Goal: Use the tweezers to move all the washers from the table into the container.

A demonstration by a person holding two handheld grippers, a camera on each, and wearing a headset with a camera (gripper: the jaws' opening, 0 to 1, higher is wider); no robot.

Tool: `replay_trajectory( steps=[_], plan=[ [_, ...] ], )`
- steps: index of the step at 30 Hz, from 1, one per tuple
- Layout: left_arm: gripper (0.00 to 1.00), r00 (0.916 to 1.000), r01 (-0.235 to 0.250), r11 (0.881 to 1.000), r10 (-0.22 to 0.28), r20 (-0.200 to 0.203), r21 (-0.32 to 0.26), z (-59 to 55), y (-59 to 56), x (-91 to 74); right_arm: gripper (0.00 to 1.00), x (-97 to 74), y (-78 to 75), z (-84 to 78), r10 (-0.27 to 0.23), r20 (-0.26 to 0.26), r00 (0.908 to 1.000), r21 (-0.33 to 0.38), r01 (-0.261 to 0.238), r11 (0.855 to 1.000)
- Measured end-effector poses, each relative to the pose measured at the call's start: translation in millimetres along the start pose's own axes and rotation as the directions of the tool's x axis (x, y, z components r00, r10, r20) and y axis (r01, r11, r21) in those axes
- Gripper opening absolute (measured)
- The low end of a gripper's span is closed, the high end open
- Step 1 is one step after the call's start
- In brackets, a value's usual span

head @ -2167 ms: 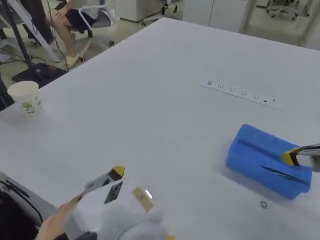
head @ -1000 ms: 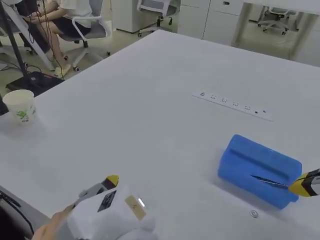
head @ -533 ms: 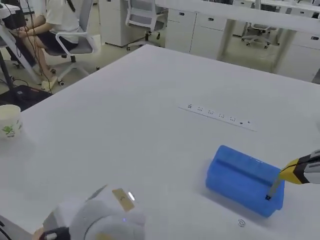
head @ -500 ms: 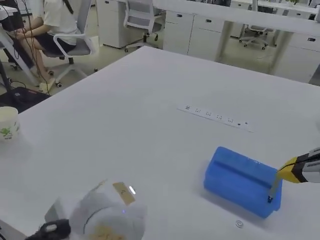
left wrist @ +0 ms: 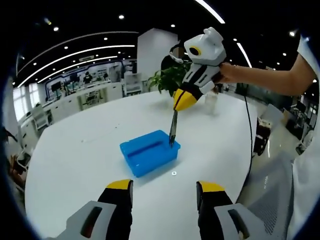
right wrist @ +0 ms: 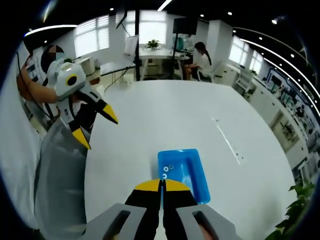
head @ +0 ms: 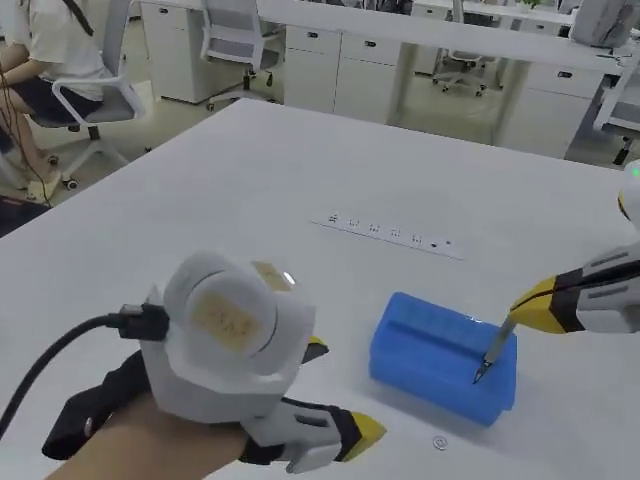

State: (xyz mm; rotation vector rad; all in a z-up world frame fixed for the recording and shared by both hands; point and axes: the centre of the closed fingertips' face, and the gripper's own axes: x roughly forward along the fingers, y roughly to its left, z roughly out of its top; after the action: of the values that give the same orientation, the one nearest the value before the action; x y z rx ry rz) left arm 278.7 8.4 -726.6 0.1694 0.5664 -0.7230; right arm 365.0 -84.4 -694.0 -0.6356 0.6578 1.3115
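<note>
The right tongs (head: 525, 305) were squeezed shut on the tweezers (head: 492, 355). The tweezers pointed down, and their tips were at one end of the blue container (head: 420, 375). I could not tell if a washer sat between the tips, because they were too small to see. A few washers (right wrist: 165, 170) lay inside the container. One loose washer (head: 440, 443) lay on the white tabletop (head: 250, 190), just beside the container, on the side near the person. The left tongs (left wrist: 165, 187) were wide open and held nothing. They were near the container but not touching it.

I think this was the drop-off step over the container. The next move would be to lift the tweezers out, bring the tips down to the loose washer, and pinch it gently. It is flat and thin, so it could easily slip away.
</note>
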Motion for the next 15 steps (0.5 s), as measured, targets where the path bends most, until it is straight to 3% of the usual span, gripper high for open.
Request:
replay_trajectory(
  steps=[4, 7, 8, 9, 10, 13, 15],
  plan=[
    [0.47, 0.9967, 0.08, 0.996, -0.08, 0.014, 0.032, 16.6, -1.6, 15.0, 0.0, -1.5, 8.5, 6.6, 0.035, 0.028, 0.999, -0.029, -0.034, 0.999],
    [0.41, 0.9895, 0.143, 0.983, -0.144, 0.002, 0.112, 27.5, -4.9, 30.5, 0.0, 0.9, 13.2, 6.8, 0.065, 0.024, 0.9976, -0.066, -0.063, 0.996],
    [0.4, 0.9888, 0.148, 0.983, -0.149, -0.001, 0.109, 28.7, -4.6, 34.8, 0.0, 1.6, 14.4, 6.8, 0.073, 0.025, 0.997, -0.072, -0.071, 0.995],
    [0.4, 0.9824, 0.187, 0.974, -0.187, -0.013, 0.127, 29.3, -7.4, 42.0, 0.0, 2.9, 16.5, 6.2, 0.082, 0.023, 0.9964, -0.075, -0.08, 0.994],
    [0.4, 0.9785, 0.206, 0.969, -0.204, -0.029, 0.137, 28.1, -8.2, 47.7, 0.0, 4.1, 22.9, 4.7, 0.119, 0.015, 0.9928, -0.12, -0.116, 0.986],
    [0.37, 0.9698, 0.244, 0.954, -0.239, -0.051, 0.172, 27.1, -9.1, 65.7, 0.0, 10.4, 27.4, -3.1, 0.122, -0.021, 0.9924, -0.137, -0.123, 0.983],
    [0.35, 0.9621, 0.272, 0.943, -0.27, -0.04, 0.193, 30.2, -11.9, 76.3, 0.0, 15.1, 28.1, -4.4, 0.121, -0.012, 0.9926, -0.135, -0.121, 0.983]
  ],
)
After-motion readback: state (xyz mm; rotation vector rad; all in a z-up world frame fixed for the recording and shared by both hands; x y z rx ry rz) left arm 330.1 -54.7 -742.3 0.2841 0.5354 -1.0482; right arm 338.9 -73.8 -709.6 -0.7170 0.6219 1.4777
